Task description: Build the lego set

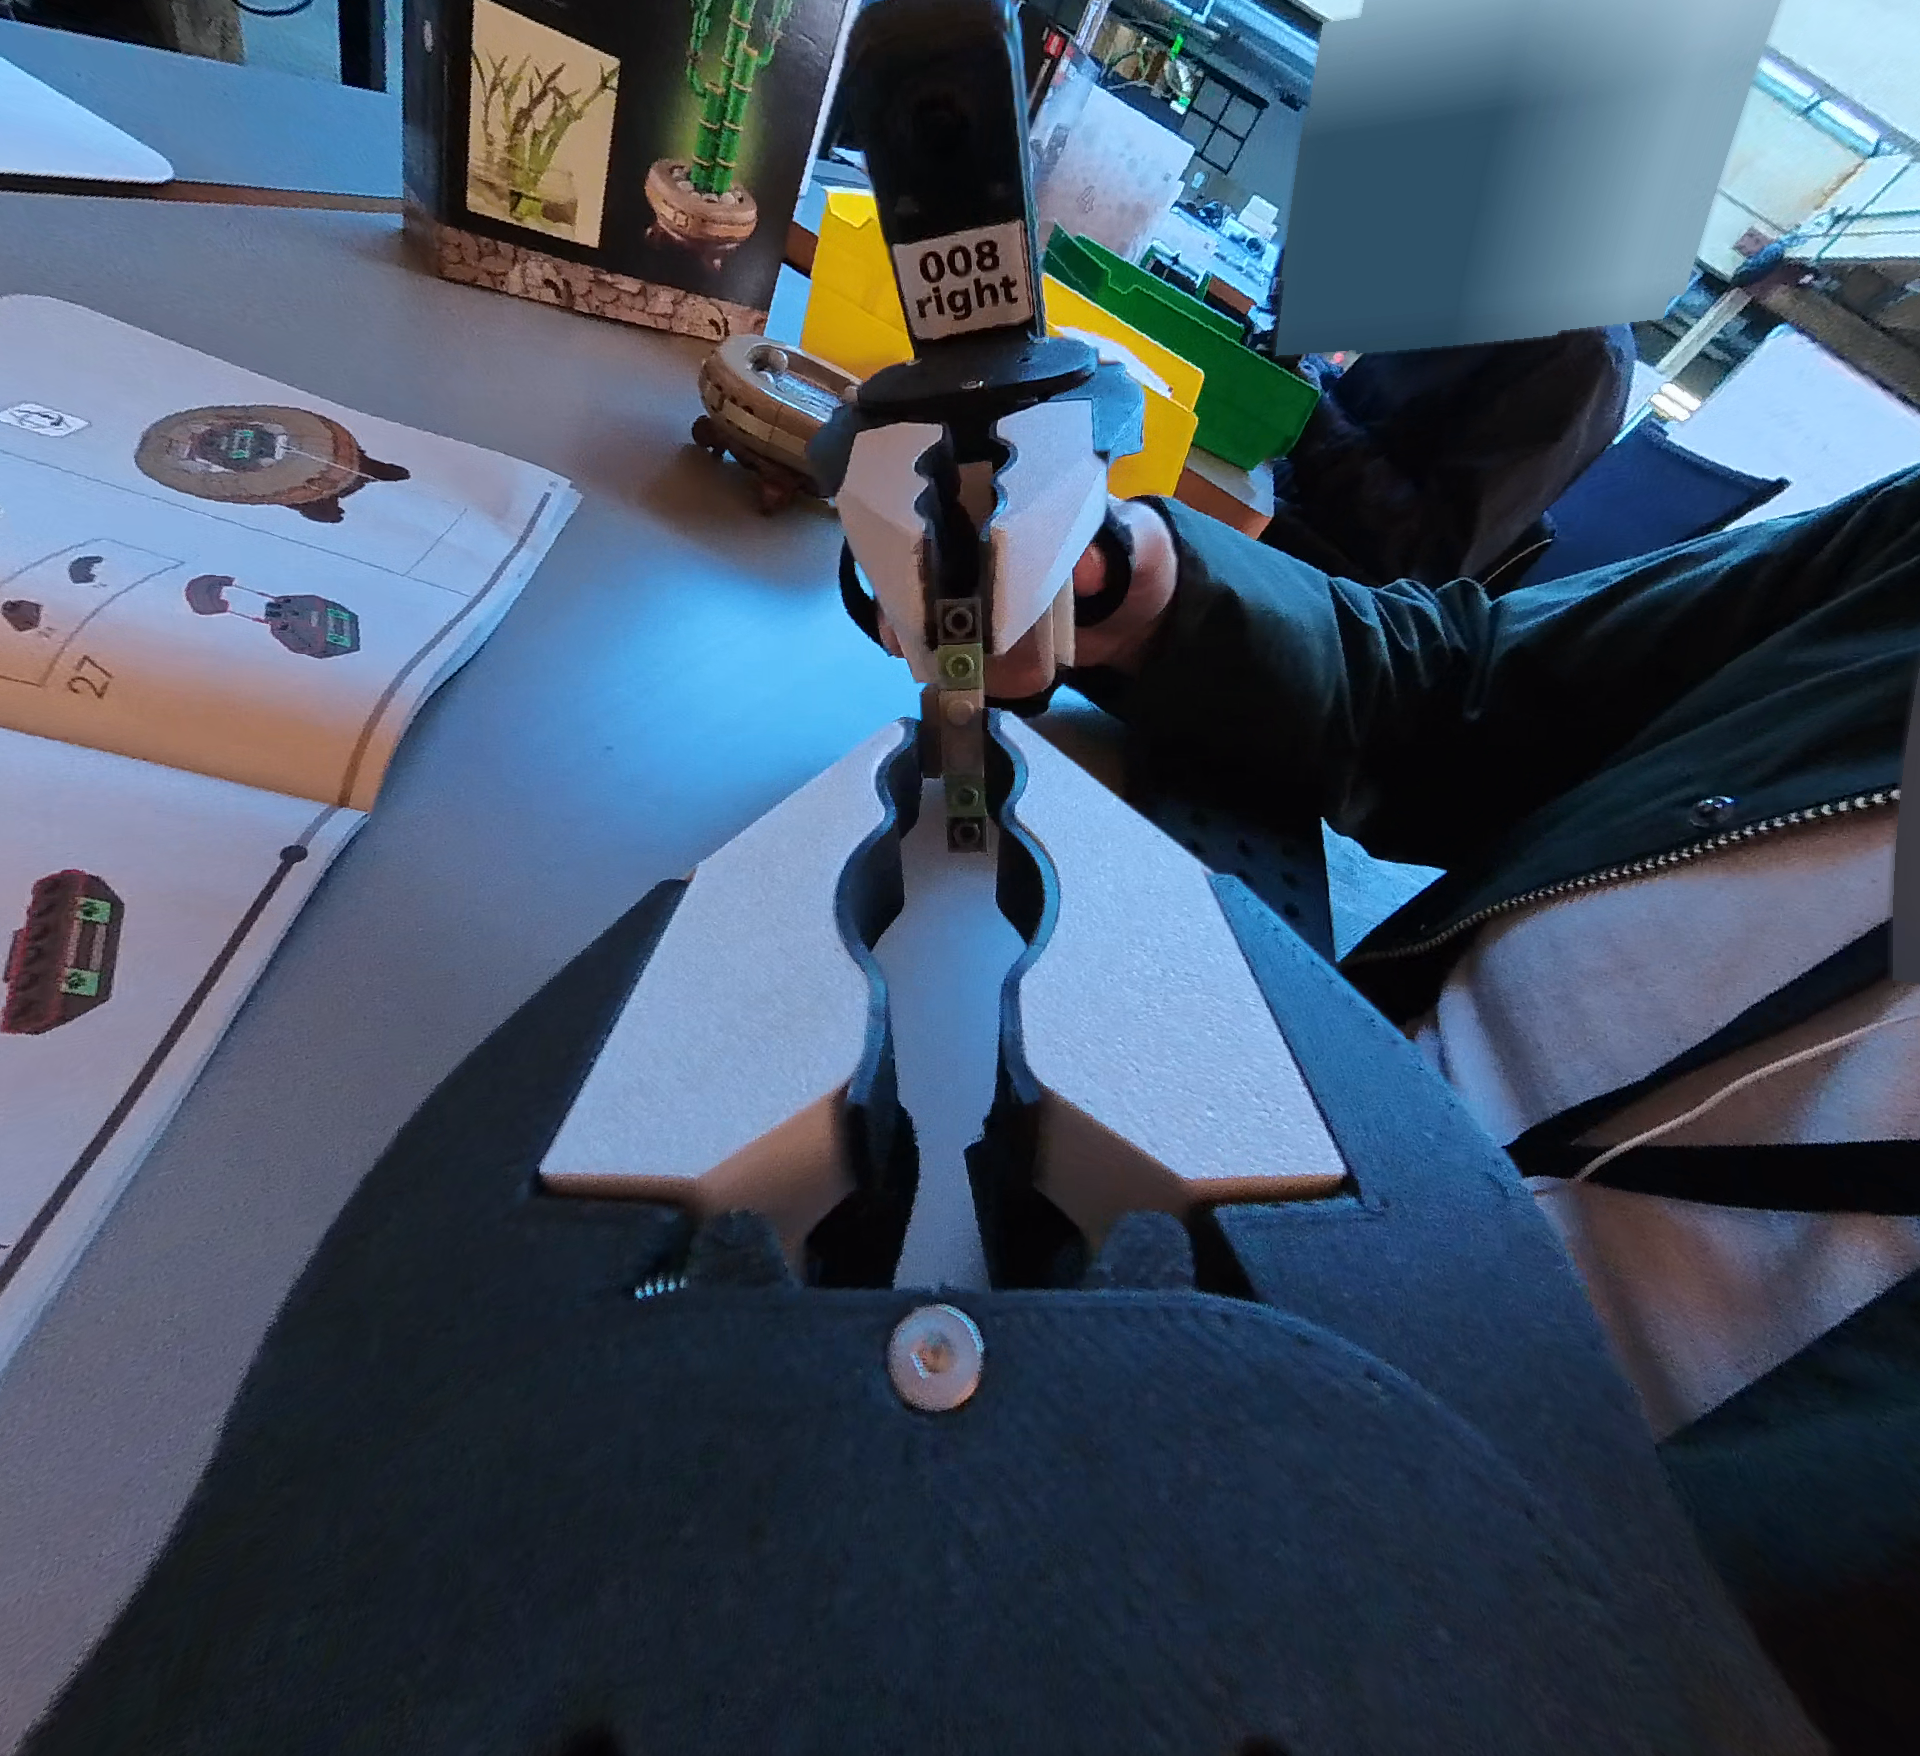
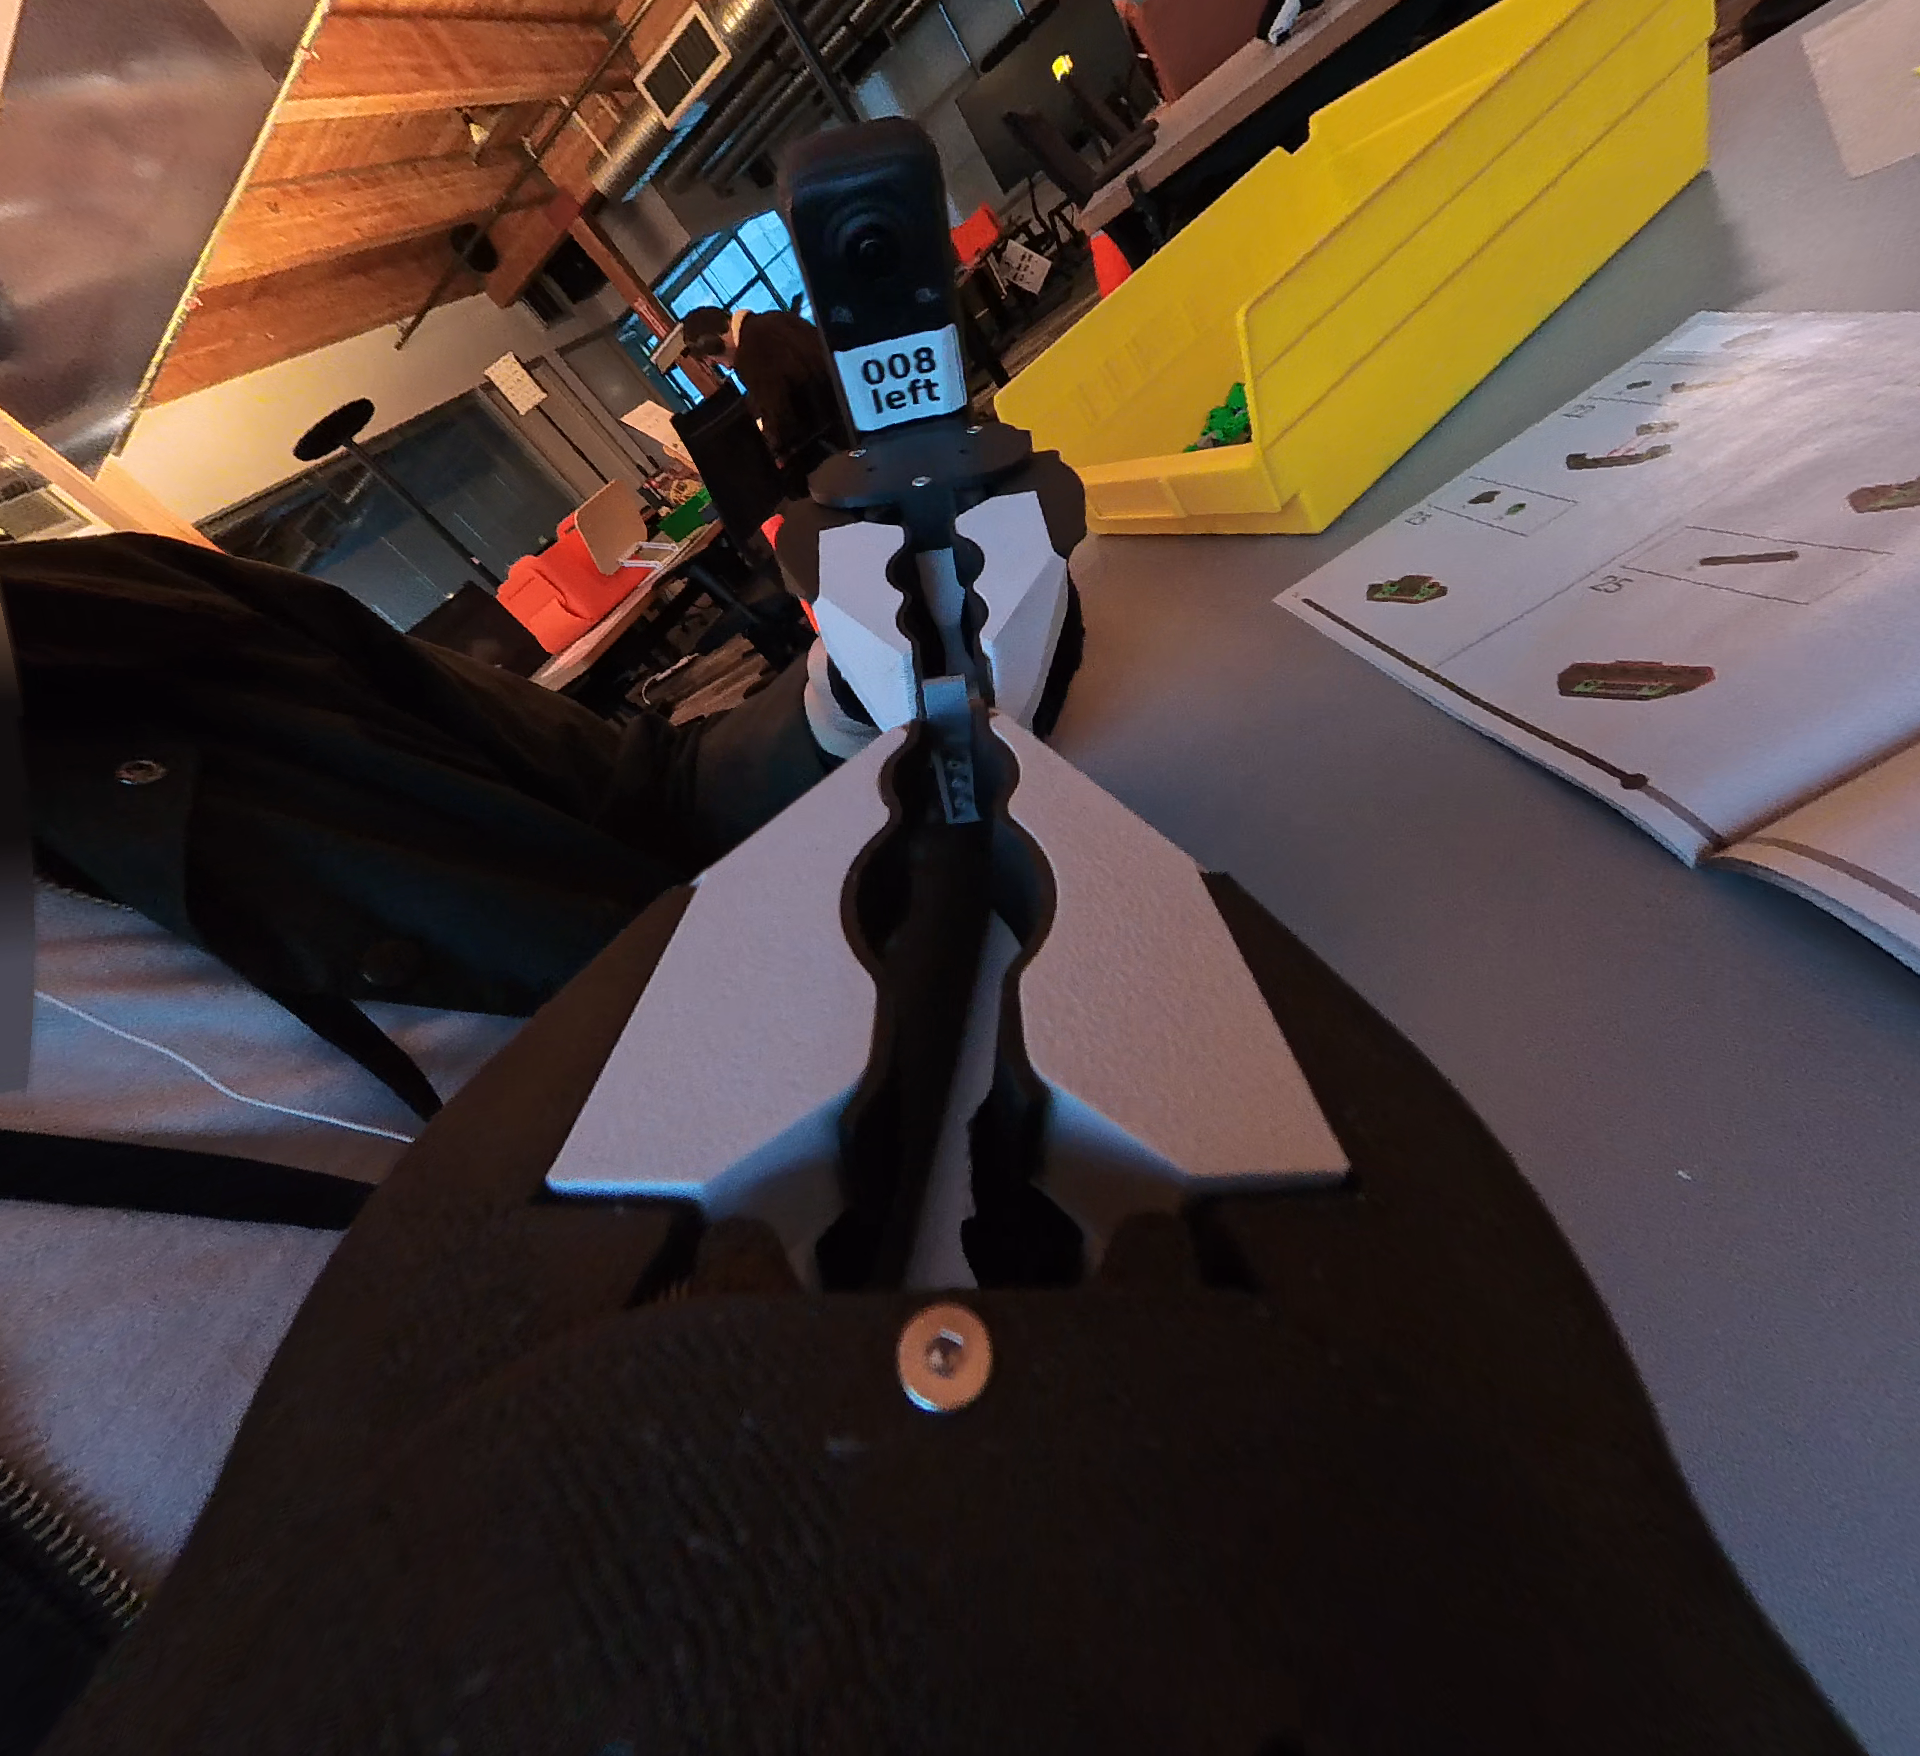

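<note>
A thin lego strip (image 1: 962, 750) with dark, lime-green and tan studs hangs in the air between my two grippers, which face each other tip to tip. My left gripper (image 1: 958, 742) is shut on its near end in the left wrist view. My right gripper (image 1: 961, 652) is shut on its far end, held by a hand in a dark sleeve. In the right wrist view the strip (image 2: 956, 776) looks grey, pinched in my right gripper (image 2: 951, 742), with my left gripper (image 2: 948, 680) just beyond. I cannot tell whether it is one piece or two joined.
A partly built round tan pot (image 1: 764, 418) stands on the grey table (image 1: 623, 626) behind the grippers. An open instruction booklet (image 1: 208, 584) lies to the left, with the set's box (image 1: 623, 96) behind it. A yellow bin (image 2: 1455, 252) holds green pieces (image 2: 1226, 423). A green bin (image 1: 1195, 345) stands beside it. Less than 4 cm separates the two grippers' tips.
</note>
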A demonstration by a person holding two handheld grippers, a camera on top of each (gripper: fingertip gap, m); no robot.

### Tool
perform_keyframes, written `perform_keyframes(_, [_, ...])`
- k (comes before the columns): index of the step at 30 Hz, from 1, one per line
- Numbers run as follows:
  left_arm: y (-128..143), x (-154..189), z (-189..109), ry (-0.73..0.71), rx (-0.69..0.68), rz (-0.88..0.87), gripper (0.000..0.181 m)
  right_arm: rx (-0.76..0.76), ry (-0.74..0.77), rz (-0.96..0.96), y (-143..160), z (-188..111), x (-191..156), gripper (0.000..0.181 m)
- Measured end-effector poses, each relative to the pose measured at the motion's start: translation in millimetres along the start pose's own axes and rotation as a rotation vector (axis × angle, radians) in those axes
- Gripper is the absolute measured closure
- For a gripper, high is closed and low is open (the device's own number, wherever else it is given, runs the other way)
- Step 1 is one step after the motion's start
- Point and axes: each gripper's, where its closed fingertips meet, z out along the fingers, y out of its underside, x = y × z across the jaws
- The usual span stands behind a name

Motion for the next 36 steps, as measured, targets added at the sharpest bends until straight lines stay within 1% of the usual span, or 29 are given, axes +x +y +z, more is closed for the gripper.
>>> perform_keyframes(2, [-2.5,-0.1,-1.6,0.009,0.016,-0.019,0.172,0.022,-0.001,-0.005,-2.8,0.9,-1.5,0.173])
perform_keyframes(4, [-3.5,-2.1,-2.2,-0.001,0.022,-0.023,0.172,0.026,-0.001,0.003,-3.2,3.5,-2.4,0.163])
perform_keyframes(6, [-3.3,-2.5,-1.7,-0.006,0.021,-0.021,0.172,0.017,0.016,0.006,-0.6,6.1,0.4,0.161])
perform_keyframes(10, [-7.6,-2.9,-2.9,-0.009,0.048,-0.026,0.172,-0.010,0.045,0.003,3.9,7.1,5.1,0.170])
perform_keyframes(14, [-11.0,-2.6,-5.5,0.012,0.072,-0.052,0.172,-0.026,0.040,-0.001,6.7,9.0,3.9,0.170])
perform_keyframes(17, [-10.4,-4.5,-5.4,-0.009,0.069,-0.037,0.172,0.011,0.059,-0.025,-0.3,5.0,5.8,0.169])
perform_keyframes(20, [-10.7,-4.7,-5.5,0.003,0.073,-0.057,0.172,0.064,0.051,-0.060,-10.5,-0.1,1.7,0.170])
perform_keyframes(22, [-8.6,-3.8,-4.3,0.017,0.063,-0.071,0.172,0.059,0.053,-0.078,-10.3,0.5,0.0,0.174])
perform_keyframes(26, [-5.1,-3.7,-1.6,0.026,0.045,-0.089,0.172,0.056,0.050,-0.050,-8.8,0.8,2.2,0.173])
perform_keyframes(30, [-3.7,-3.2,-0.4,0.031,0.036,-0.093,0.172,0.044,0.068,-0.044,-6.3,2.1,6.1,0.163])
perform_keyframes(33, [-2.0,-2.7,1.0,0.033,0.024,-0.093,0.172,0.032,0.063,-0.044,-4.3,3.6,5.1,0.167])
perform_keyframes(34, [-0.8,-2.5,1.5,0.035,0.018,-0.092,0.172,0.023,0.060,-0.042,-3.0,3.9,4.5,0.174])
perform_keyframes(35, [-0.3,-1.3,1.9,0.044,0.016,-0.095,0.172,0.017,0.054,-0.036,-2.4,3.9,3.3,0.175])
perform_keyframes(36, [-0.2,0.2,2.3,0.060,0.017,-0.103,0.168,0.010,0.054,-0.033,-2.1,4.0,2.6,0.175])
